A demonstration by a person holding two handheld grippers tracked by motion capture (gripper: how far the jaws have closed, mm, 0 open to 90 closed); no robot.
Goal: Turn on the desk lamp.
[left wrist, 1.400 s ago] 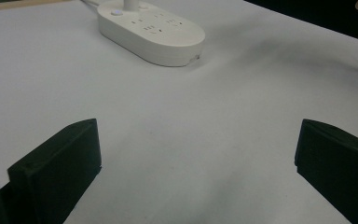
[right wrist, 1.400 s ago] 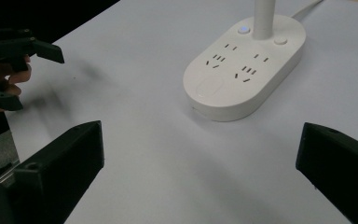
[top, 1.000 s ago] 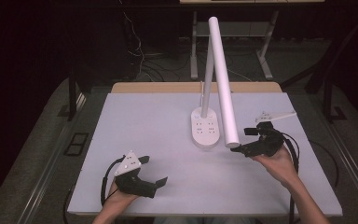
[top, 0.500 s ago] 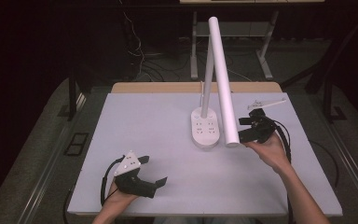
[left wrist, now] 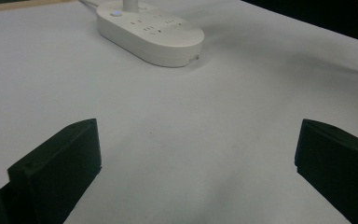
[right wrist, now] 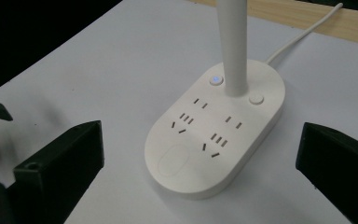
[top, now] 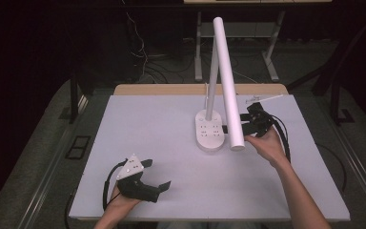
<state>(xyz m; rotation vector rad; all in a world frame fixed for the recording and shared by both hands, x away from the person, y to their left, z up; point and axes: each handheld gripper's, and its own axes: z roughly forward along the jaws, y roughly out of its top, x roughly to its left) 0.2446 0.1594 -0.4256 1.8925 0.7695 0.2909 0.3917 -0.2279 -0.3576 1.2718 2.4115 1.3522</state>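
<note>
White-topped table [top: 138,119] carries a white desk lamp with an oval socket-strip base [right wrist: 216,130], standing right of centre, its long tube head [top: 228,81] leaning low toward the right gripper [top: 250,125]. That gripper's jaws gape wide, empty, facing the base; a careless approach could knock the head or tip the lamp. Left gripper [top: 147,183] sits wide and empty near the front edge, well apart.

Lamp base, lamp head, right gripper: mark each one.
lamp base [right wrist: 214,140], right gripper view, its socket-covered top face.
lamp head [top: 228,81], high view, middle of the white bar.
right gripper [top: 246,123], high view, between its open jaw tips.
</note>
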